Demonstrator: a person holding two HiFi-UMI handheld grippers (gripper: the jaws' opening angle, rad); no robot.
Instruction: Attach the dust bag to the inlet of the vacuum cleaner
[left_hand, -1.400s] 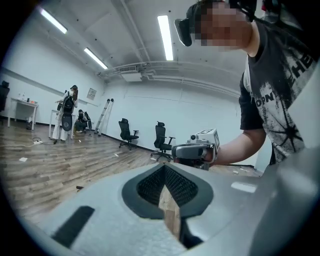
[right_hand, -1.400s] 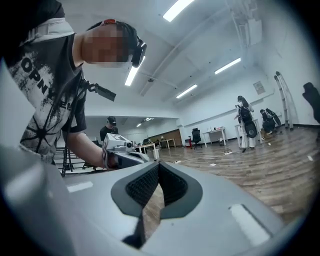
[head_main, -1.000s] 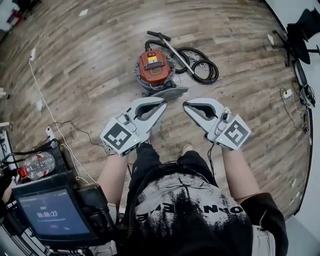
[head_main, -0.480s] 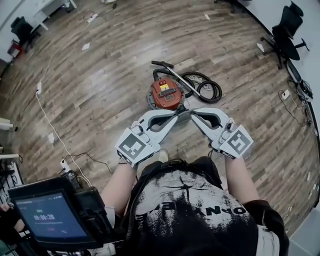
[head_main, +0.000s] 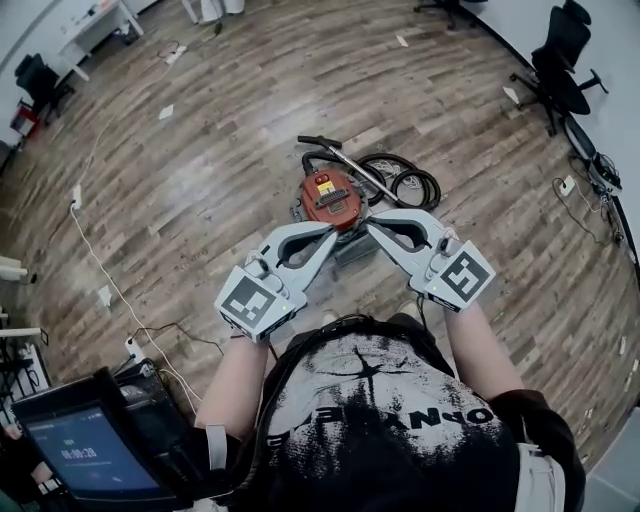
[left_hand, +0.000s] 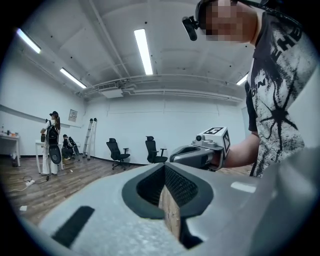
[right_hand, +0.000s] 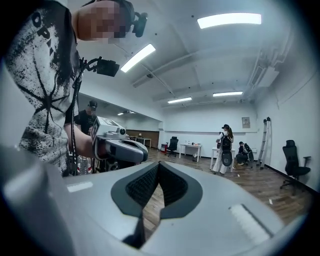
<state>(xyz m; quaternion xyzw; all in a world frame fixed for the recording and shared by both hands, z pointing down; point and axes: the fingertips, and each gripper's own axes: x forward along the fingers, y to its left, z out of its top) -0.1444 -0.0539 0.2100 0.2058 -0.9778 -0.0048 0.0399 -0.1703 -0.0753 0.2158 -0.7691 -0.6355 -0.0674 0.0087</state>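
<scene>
Head view: vacuum cleaner (head_main: 330, 195) sitting at frame centre, hose (head_main: 405, 182) to its right. Left gripper (head_main: 327, 234) and right gripper (head_main: 373, 229) are hovering just below it, nearer than a second ago. Dust bag not identifiable, so it's either awaiting pickup or already fitted.
Left gripper view: jaws pressing together, empty.
Right gripper view: same.

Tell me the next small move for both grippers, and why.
Probably lower both toward the vacuum cleaner on the floor. The left gripper and right gripper are shut and empty. They are held about level, above the vacuum cleaner, with their tips nearly meeting, so nothing can be grasped from here. I cannot pick out the dust bag for certain in these views.
</scene>
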